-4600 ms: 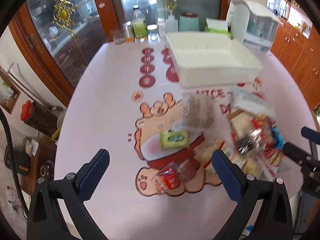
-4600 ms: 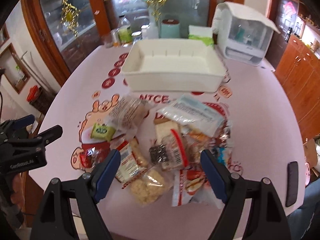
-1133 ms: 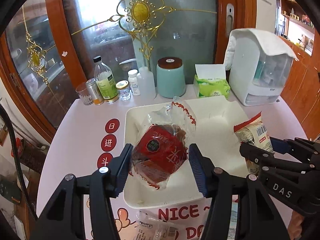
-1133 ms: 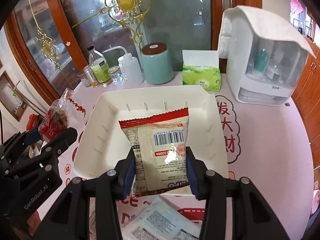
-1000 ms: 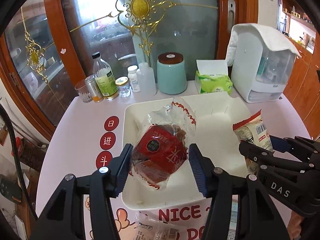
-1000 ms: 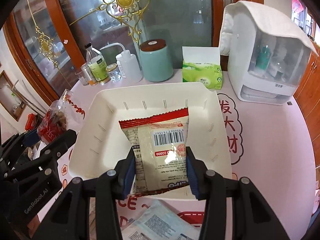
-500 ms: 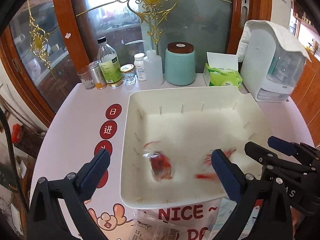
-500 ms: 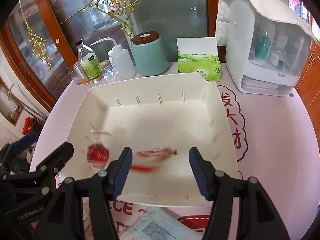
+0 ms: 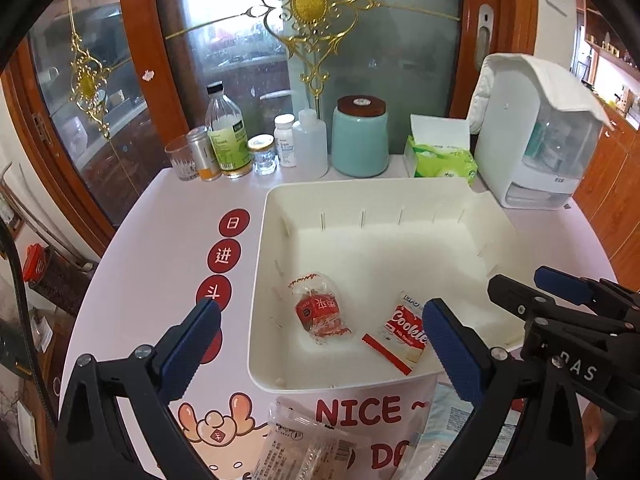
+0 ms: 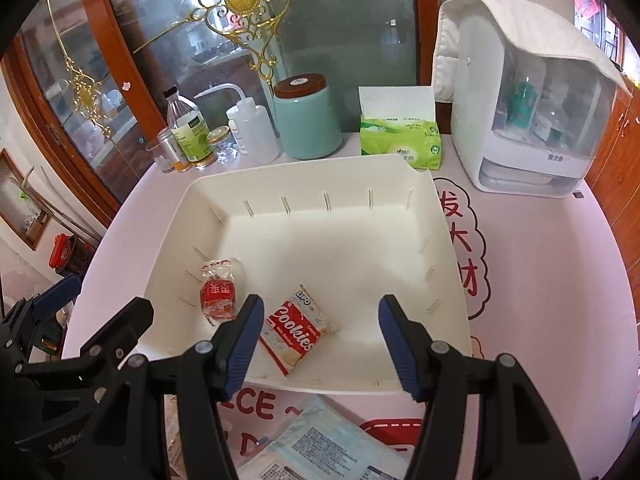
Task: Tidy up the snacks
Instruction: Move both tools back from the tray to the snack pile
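A white plastic bin (image 9: 276, 216) (image 10: 448, 240) stands on the pink table. Inside it lie a red snack pack in clear wrap (image 9: 318, 314) (image 10: 218, 290) and a red-and-white Cookies pack (image 9: 406, 330) (image 10: 298, 330). My left gripper (image 9: 320, 346) hangs above the bin's near left part, open wide, nothing between its blue pads. My right gripper (image 10: 320, 340) hovers over the bin's near edge, open and empty; it also shows at the right of the left wrist view (image 9: 560, 292). More snack packs (image 9: 304, 448) (image 10: 320, 444) lie on the table in front of the bin.
Behind the bin stand a teal jar (image 9: 360, 140), bottles and small jars (image 9: 224, 136), a green tissue pack (image 9: 440, 156) and a white appliance (image 9: 536, 136). A wood-framed glass door rises behind them. The table edge curves away at left.
Both grippers opened and let go of their packs, which fell into the bin and came to rest on its floor. The left gripper's jaws spread widest.
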Available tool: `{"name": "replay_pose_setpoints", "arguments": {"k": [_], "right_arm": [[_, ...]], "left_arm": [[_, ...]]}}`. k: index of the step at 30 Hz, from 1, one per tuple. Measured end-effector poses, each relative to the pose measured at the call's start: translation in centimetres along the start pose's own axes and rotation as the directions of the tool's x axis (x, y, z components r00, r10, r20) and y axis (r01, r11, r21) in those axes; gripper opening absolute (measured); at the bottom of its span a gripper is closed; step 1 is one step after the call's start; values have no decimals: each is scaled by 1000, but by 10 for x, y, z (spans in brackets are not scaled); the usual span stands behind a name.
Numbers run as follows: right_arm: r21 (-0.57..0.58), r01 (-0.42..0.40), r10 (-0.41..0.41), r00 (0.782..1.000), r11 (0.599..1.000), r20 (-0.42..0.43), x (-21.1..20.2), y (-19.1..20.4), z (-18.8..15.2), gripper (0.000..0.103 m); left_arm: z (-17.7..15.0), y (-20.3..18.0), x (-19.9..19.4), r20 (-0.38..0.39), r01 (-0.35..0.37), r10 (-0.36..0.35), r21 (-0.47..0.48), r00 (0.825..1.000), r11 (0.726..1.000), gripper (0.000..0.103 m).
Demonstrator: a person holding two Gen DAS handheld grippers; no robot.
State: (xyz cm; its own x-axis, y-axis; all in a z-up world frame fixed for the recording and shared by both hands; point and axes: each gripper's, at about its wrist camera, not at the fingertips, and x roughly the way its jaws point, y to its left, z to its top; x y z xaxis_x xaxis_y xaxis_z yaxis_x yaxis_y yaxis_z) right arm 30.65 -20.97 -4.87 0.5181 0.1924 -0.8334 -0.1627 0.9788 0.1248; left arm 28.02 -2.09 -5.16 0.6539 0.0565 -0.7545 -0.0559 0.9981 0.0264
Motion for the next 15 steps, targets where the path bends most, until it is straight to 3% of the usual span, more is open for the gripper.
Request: {"name": "replay_pose_setpoints", "arguments": {"k": [9,15], "right_arm": [[-27,36,-34,998,999,54,-35,14,-1,60],[-43,50,-46,995,998,94,-64,26,-4,60]], "left_arm": [[-1,1,-54,107,-24,21,32,994,999,101],[-4,5,-90,127,-6,1,40,992,999,101]]}}
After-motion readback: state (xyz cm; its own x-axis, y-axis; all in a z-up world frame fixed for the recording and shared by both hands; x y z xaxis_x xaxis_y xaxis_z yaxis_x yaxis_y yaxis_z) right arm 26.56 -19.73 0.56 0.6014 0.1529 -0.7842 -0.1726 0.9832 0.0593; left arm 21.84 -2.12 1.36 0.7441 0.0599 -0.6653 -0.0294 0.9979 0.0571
